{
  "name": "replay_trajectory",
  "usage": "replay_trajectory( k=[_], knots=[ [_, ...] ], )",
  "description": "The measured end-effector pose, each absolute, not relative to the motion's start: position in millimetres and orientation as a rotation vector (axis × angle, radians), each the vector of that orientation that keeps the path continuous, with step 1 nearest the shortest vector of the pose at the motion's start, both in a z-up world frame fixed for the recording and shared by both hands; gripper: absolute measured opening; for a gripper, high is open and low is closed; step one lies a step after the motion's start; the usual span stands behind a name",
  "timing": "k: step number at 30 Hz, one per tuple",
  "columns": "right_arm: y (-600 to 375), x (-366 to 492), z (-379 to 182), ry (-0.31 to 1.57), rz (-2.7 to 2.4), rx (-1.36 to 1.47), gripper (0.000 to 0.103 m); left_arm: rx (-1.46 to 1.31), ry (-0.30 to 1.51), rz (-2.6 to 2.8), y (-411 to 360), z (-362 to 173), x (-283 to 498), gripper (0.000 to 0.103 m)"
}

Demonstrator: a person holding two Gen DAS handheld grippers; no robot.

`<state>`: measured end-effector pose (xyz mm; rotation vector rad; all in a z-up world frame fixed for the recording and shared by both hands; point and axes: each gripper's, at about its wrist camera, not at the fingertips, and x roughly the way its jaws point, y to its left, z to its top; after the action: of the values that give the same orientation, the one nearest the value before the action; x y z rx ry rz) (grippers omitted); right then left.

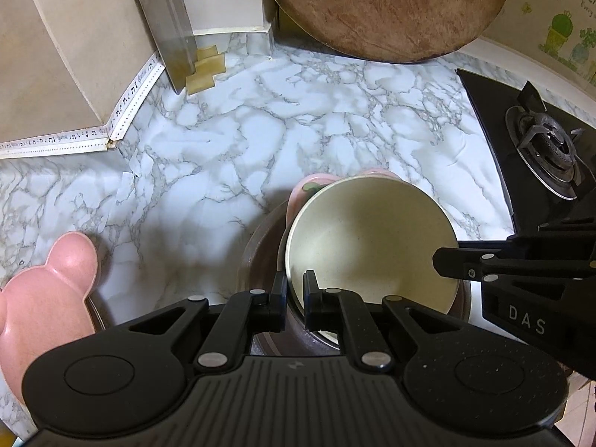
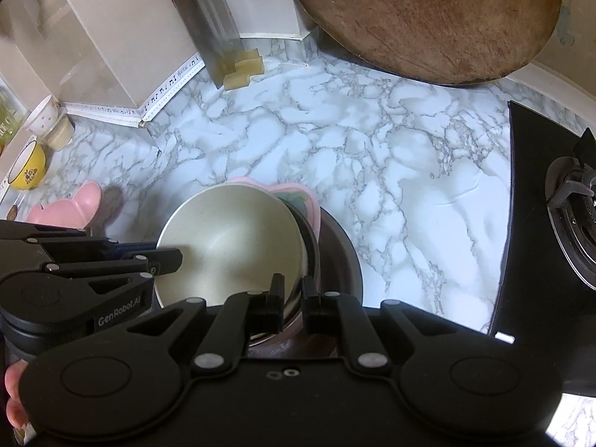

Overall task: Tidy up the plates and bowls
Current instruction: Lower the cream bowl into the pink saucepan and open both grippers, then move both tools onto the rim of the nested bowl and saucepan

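pink bear plate (image 1: 44,290) lies far left on my marble counter (image 1: 231,141) | my left gripper (image 1: 295,298) pinches cream bowl (image 1: 372,238) near rim | bowl sits tilted in dark bowl (image 2: 344,257) | my right gripper (image 2: 293,300) clamps opposite rim | stove (image 1: 544,149) right

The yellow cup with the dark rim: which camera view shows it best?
The right wrist view: the yellow cup stands at the far left edge, on the marble counter. The left wrist view does not show it at all.

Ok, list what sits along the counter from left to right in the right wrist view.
Yellow bowl → pink bear-shaped plate → cream bowl on its stack → gas burner.
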<state>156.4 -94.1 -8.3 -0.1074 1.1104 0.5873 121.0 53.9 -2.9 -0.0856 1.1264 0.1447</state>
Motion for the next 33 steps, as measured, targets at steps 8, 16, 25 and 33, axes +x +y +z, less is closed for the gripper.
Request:
replay_trajectory(
  k=[8, 16, 25, 33],
  knots=[
    [-93, 158, -10, 1.113, 0.593, -0.102, 0.014, -0.089, 1.118, 0.135, 54, -2, 122, 0.007],
    [-95, 157, -10, 1.116, 0.613, -0.092, 0.026, -0.112, 1.102, 0.116, 56, -1, 118, 0.007],
    [-99, 152, 0, 1.079, 0.638, -0.093, 0.042, -0.125, 1.066, 0.115, 61, 4, 109, 0.010],
    [-104, 146, 12, 1.037, 0.667, -0.081, 0.056, -0.143, 1.001, 0.113, 66, 15, 93, 0.048]
  ],
)
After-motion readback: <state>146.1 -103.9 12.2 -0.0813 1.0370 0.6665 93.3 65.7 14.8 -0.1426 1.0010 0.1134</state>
